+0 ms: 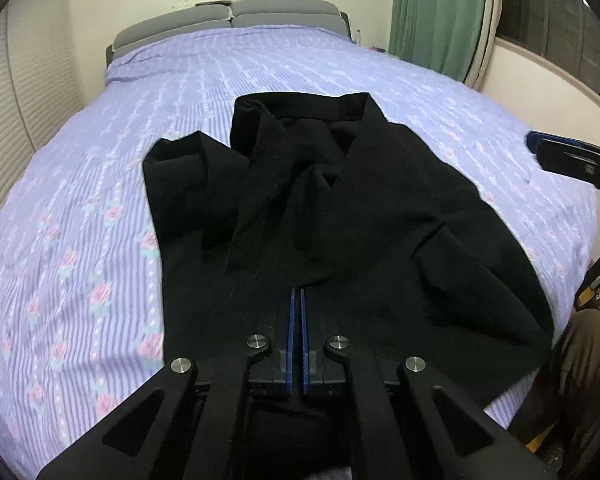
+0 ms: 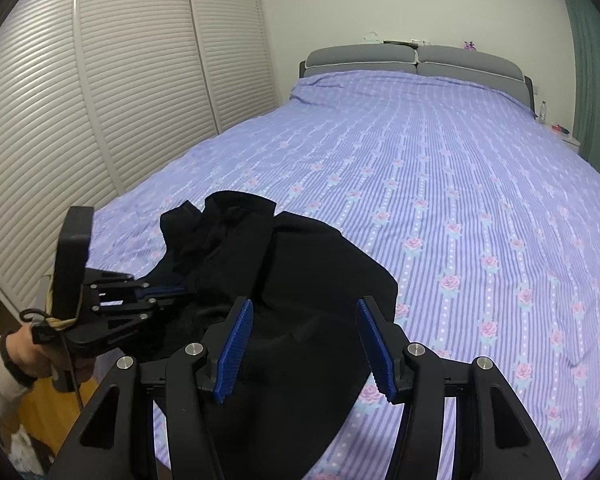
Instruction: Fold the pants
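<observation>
The black pants (image 1: 340, 216) lie crumpled in a loose heap on the near part of the bed (image 1: 120, 208), waistband end away from the viewer and the legs bunched and overlapping; no fold has yet been made. The left hand-held gripper (image 1: 297, 300) sits low over the near edge of the cloth with its blue pads drawn together; whether any fabric is pinched between them cannot be told from either view (black cloth against black hardware). The right hand-held gripper (image 2: 306, 344) stands with its jaws apart, empty, hovering above the right side of the heap. Judgement: the step in hand is taking hold of the garment to spread it flat. To do it well, confirm the left grip holds a single edge rather than several layers, take a matching hold on the far side with the right, then lift and draw the two apart so the legs fall straight. Pulling before both holds are secure risks dragging the bedsheet (image 2: 440, 200) into wrinkles.
</observation>
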Demonstrator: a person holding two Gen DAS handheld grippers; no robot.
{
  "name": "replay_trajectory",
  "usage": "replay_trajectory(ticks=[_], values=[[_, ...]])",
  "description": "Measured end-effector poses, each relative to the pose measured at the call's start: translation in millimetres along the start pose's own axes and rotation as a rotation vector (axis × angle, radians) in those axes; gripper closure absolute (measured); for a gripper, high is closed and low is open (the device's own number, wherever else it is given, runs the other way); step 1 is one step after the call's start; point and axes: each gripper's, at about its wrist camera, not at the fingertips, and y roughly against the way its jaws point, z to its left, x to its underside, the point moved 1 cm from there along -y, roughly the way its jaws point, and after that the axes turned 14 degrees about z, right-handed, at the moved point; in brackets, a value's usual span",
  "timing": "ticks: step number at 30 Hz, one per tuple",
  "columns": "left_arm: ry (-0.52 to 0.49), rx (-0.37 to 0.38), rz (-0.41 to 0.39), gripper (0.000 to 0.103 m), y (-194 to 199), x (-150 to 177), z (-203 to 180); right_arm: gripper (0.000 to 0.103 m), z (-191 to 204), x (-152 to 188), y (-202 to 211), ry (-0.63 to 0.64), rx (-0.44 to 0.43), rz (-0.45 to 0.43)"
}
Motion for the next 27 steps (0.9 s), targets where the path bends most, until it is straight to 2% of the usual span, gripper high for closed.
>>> replay_trajectory(ticks=[7,13,21,27], values=[[0.117,0.000,-0.035,0.099,32.5,45.6,12.2,0.048,4.1,-12.5,0.1,0.022,0.003,-0.010],[0.201,0.024,0.006,0.098,30.5,79.2,21.5,0.048,17.5,-27.7,-10.9,0.057,-0.009,0.003],[0.260,0.043,-0.011,0.098,31.5,98.3,23.3,0.048,51.8,-40.4,-38.5,0.149,-0.038,0.059],[0.248,0.036,-0.008,0.098,33.9,106.6,16.6,0.043,82.2,-57.8,-68.2,0.264,-0.017,0.112]])
